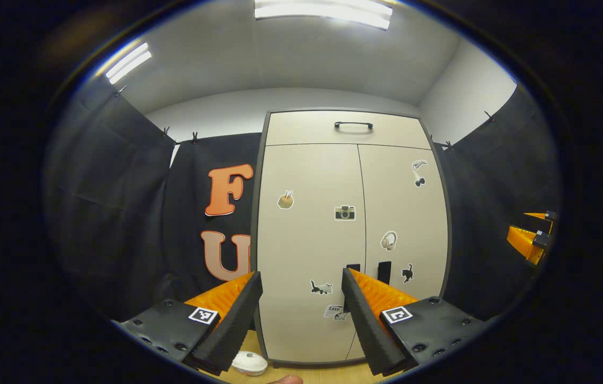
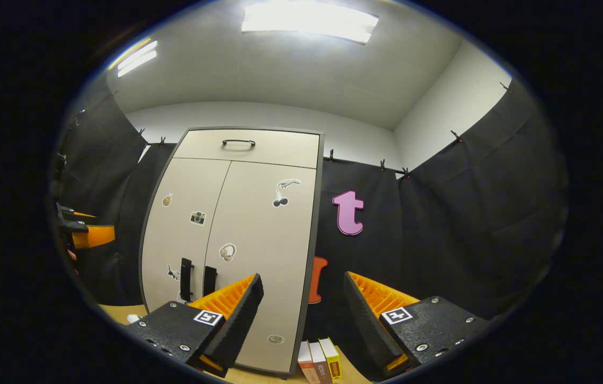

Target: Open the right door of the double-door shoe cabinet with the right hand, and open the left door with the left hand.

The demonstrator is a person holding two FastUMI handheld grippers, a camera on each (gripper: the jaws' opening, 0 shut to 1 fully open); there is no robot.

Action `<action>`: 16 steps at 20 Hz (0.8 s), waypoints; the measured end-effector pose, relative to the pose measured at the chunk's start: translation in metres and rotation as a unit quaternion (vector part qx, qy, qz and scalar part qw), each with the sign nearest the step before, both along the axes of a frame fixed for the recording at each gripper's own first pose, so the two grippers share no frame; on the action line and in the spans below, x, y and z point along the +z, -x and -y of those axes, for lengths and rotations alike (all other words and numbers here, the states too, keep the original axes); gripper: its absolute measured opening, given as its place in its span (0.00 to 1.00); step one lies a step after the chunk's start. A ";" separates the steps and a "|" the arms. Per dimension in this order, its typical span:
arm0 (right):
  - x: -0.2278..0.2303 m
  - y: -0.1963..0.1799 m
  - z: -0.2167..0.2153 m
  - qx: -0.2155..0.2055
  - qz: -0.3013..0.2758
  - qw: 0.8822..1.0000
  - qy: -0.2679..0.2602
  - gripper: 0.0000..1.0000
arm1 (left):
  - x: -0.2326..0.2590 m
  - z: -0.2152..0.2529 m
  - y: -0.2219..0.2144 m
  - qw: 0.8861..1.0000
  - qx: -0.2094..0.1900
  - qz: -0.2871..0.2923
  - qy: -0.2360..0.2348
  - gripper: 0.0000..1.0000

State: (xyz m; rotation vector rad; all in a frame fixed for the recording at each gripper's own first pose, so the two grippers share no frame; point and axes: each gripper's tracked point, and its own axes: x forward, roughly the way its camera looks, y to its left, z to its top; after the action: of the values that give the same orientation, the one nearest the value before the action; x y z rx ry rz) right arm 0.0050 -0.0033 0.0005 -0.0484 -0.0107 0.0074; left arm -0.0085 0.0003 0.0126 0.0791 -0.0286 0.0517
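The shoe cabinet stands straight ahead with both beige doors closed. In the left gripper view its left door (image 1: 306,234) and right door (image 1: 408,213) meet at the centre seam, where two black vertical handles (image 1: 384,271) sit low down. My left gripper (image 1: 301,274) is open, short of the doors, and holds nothing. The right gripper (image 1: 528,229) shows at the far right edge. In the right gripper view the cabinet (image 2: 258,224) is left of centre, with its handles (image 2: 209,280) beside the left finger. My right gripper (image 2: 303,276) is open and empty, apart from the cabinet.
A drawer front with a black handle (image 1: 353,125) tops the cabinet. Stickers dot the doors. A white round object (image 1: 249,362) lies on the wooden floor at the cabinet's left foot. Books (image 2: 320,362) stand by its right foot. Black cloth walls close in on both sides.
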 end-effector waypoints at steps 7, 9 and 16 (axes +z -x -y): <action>0.010 -0.004 -0.006 0.006 0.012 1.000 -0.019 0.94 | 0.013 -0.007 0.003 1.000 -0.001 0.010 0.008 0.95; 0.007 -0.007 -0.007 0.002 0.008 1.000 -0.021 0.93 | 0.013 -0.009 0.001 1.000 -0.003 0.008 0.016 0.96; -0.019 -0.022 -0.023 0.010 -0.033 0.998 -0.051 0.93 | 0.005 -0.019 -0.003 1.000 -0.002 0.006 0.012 0.96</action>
State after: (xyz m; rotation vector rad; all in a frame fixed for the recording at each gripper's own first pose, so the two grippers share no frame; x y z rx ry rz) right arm 0.0271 0.0200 -0.0182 0.0537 0.0542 0.0285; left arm -0.0056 0.0198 0.0173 0.0552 -0.0398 0.0476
